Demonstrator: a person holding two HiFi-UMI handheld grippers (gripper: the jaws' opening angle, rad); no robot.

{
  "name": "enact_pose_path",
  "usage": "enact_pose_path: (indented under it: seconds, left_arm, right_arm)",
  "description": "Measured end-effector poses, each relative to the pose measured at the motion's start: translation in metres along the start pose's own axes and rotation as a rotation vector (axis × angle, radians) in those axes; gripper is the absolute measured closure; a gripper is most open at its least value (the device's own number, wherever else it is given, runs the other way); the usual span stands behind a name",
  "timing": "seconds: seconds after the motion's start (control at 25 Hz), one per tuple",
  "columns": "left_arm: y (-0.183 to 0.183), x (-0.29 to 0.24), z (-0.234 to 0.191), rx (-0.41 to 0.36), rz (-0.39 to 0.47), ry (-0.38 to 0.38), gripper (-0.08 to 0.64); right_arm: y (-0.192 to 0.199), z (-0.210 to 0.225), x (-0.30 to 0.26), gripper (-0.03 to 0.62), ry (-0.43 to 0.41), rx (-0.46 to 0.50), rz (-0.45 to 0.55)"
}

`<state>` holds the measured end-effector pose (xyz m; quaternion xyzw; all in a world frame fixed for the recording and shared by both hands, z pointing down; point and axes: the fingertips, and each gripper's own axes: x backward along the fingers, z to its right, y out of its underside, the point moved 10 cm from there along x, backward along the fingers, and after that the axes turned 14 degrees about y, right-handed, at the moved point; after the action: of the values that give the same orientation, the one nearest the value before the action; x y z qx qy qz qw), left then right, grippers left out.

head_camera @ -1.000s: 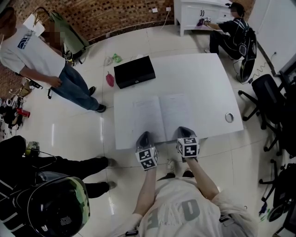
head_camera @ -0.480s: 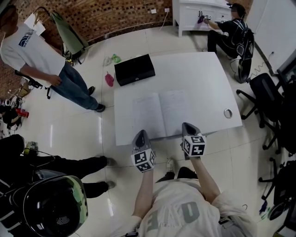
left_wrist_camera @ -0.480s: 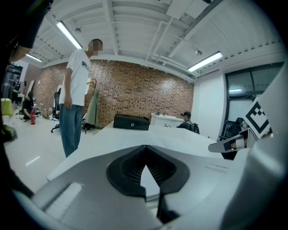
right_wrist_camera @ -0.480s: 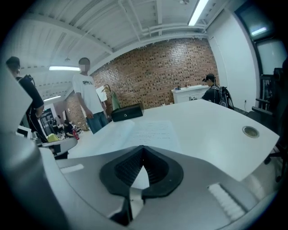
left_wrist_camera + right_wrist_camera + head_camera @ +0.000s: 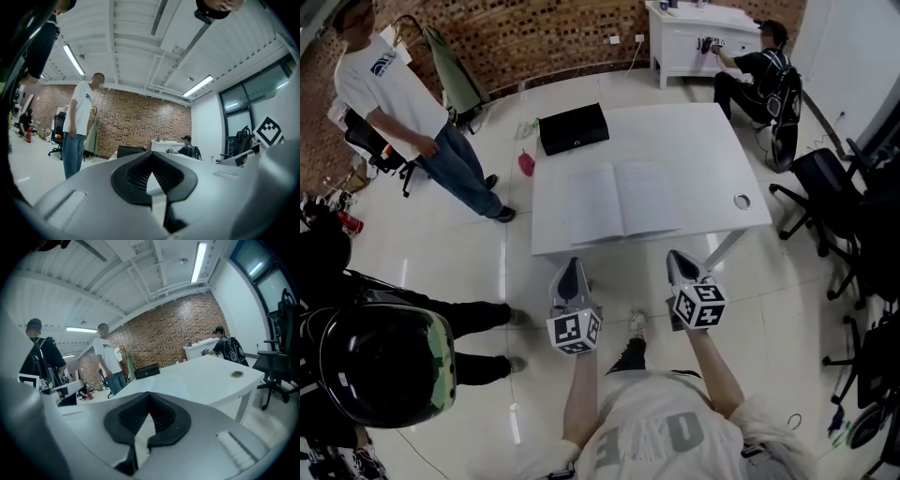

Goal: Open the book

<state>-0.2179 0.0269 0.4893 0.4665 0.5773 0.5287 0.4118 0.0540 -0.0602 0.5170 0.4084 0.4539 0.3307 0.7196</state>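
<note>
The book (image 5: 623, 200) lies open and flat near the front of the white table (image 5: 694, 150), its pale pages facing up. My left gripper (image 5: 570, 272) is shut and empty, held off the table in front of its near edge, below the book's left half. To its right my right gripper (image 5: 679, 264) is also shut with nothing in it, likewise short of the table edge. In the right gripper view the table (image 5: 206, 376) stretches away beyond the closed jaws (image 5: 149, 397). The left gripper view shows closed jaws (image 5: 151, 157) pointing level across the room.
A black case (image 5: 573, 127) sits at the table's far left corner, and a small round fitting (image 5: 742, 201) near its right edge. A person in a white shirt (image 5: 403, 103) stands left; another crouches by a white cabinet (image 5: 698, 37). Office chairs (image 5: 825, 187) crowd the right.
Both grippers have pulled back from the book's near edge, off the table and upward, and stayed shut. The book stays open on the table.
</note>
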Motion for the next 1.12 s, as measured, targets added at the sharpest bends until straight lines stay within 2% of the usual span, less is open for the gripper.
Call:
enact_pose_path:
  seconds: [0.16, 0.28, 0.52, 0.72, 1.12]
  left_arm:
    - [0.002, 0.074, 0.063, -0.032, 0.050, 0.038, 0.545]
    - [0.004, 0.134, 0.118, -0.060, 0.047, 0.073, 0.545]
    - [-0.006, 0.253, 0.197, -0.045, 0.046, 0.061, 0.545]
    - [-0.025, 0.321, 0.219, -0.023, 0.061, 0.050, 0.545]
    - [-0.053, 0.376, 0.231, -0.034, 0.105, 0.066, 0.545]
  right_arm:
    - [0.037, 0.015, 0.095, 0.588, -0.027, -0.010, 0.051]
    - [0.067, 0.025, 0.169, 0.588, -0.042, 0.003, 0.055]
    - [0.105, 0.017, 0.295, 0.588, -0.098, 0.041, 0.055]
    - [0.107, -0.007, 0.366, 0.588, -0.171, 0.064, 0.067]
    - [0.107, -0.045, 0.439, 0.588, -0.226, 0.010, 0.145]
